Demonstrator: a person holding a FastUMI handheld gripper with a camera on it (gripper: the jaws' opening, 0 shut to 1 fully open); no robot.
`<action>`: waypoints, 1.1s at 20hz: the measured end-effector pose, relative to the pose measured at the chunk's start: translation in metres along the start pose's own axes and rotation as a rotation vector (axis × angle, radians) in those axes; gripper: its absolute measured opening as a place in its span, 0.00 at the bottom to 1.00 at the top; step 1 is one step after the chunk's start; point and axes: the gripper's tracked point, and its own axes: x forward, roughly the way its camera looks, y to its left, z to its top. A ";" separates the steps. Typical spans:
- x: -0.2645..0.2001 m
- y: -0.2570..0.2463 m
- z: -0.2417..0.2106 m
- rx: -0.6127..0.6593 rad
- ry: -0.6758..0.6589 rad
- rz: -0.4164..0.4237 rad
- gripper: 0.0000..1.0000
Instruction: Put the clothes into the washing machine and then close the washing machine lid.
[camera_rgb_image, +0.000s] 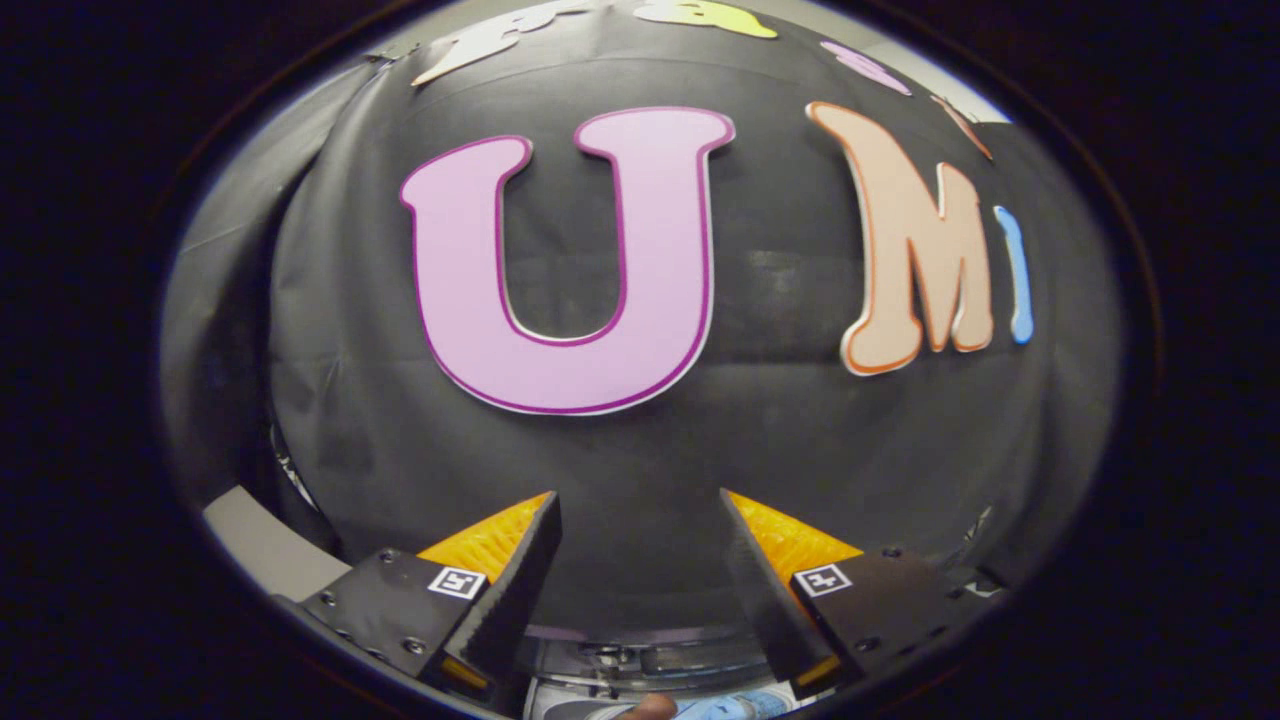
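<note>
While wide apart, claw (640, 525) empty.

Light is even and moderate, w/ no hard glare. The booth wall (640, 440) is matte, mid-bright at centre, dimming toward the rim from 7 to 11 o'clock and at 3 to 5 o'clock. Strong fisheye bend: the wall's folds and seams bow outward, most near the edges. Centre is sharp; rim goes soft, w/ slight colour fringing at 12 to 2 o'clock. The tool (640, 520) at 6 o'clock, fingers spread apart w/ nothing between, is in focus; its inner faces are in shadow. Small pale patch at 8 o'clock is brighter.
</note>
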 end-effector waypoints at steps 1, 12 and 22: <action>0.007 -0.004 -0.013 -0.006 0.033 -0.008 0.96; 0.044 -0.015 -0.052 -0.042 0.206 -0.011 0.92; 0.045 -0.018 -0.048 -0.044 0.107 -0.008 0.97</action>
